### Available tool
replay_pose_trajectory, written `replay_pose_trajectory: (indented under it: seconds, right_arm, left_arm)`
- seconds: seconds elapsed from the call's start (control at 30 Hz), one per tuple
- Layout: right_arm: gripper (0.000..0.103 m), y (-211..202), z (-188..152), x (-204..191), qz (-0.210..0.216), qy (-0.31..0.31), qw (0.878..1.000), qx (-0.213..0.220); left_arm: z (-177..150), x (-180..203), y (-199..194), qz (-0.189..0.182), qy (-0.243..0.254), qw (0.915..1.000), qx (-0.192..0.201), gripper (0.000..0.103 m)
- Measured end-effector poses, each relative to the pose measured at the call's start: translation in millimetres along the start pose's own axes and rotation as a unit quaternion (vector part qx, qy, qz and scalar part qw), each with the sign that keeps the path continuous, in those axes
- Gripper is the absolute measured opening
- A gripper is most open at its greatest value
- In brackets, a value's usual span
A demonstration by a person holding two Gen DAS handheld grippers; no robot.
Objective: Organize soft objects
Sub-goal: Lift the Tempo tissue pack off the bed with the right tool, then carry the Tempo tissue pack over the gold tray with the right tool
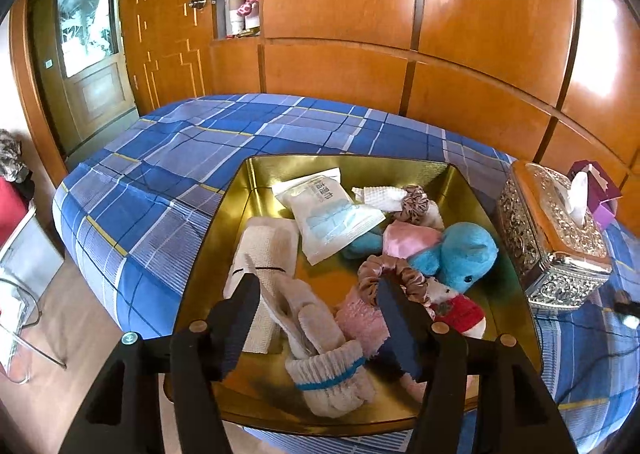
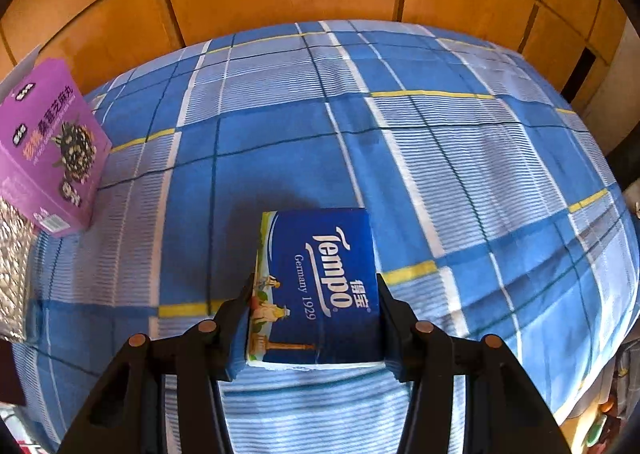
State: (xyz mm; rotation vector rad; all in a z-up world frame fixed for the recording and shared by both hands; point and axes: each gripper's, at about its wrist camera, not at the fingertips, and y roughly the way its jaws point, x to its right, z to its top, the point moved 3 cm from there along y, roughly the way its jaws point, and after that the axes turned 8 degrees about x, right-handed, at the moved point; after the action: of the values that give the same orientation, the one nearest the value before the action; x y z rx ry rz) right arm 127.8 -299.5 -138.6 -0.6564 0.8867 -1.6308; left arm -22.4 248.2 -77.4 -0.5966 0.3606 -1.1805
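STEP: gathering soft items into gold tray point(image 1: 240, 189) | RIGHT: right gripper point(image 2: 316, 290) clamped on tissue pack point(image 2: 320, 278), away from tray | LEFT: left gripper point(image 1: 320, 294) half-open, empty, above rolled socks point(image 1: 328, 374) in tray | NEXT: likely carry pack to tray.

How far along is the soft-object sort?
Done: socks, blue plush, scrunchie and wipes pack lie in the gold tray.
In hand: right gripper clamps the Tempo tissue pack; left gripper open above the tray.
Left: placing the tissue pack.
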Motion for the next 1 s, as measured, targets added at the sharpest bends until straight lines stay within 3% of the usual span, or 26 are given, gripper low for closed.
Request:
replay_pose_trajectory:
  seconds: [0.2, 0.43, 0.73, 1.0]
  right_arm:
    - [0.052, 6.1, 20.4, -18.1, 0.013, -0.010, 1.000, -0.016]
    - [0.052, -17.8, 66.9, -45.5, 0.044, -0.024, 0.999, 0.022]
    - [0.052, -52.7, 141.0, -111.5, 0.090, -0.072, 0.990, 0.078]
    - [0.052, -75.2, 166.3, -180.2, 0.147, -0.127, 0.975, 0.109]
  left_arm:
    - [0.7, 3.2, -2.0, -0.009, 0.001, 1.0000, 0.001, 0.062]
    - [2.0, 8.3, -5.1, -0.018, 0.010, 0.9998, 0.006, 0.062]
    - [1.4, 9.2, -4.9, -0.024, 0.008, 0.9997, 0.005, 0.066]
    - [-1.4, 11.6, -1.1, -0.029, 0.008, 0.9996, -0.003, 0.066]
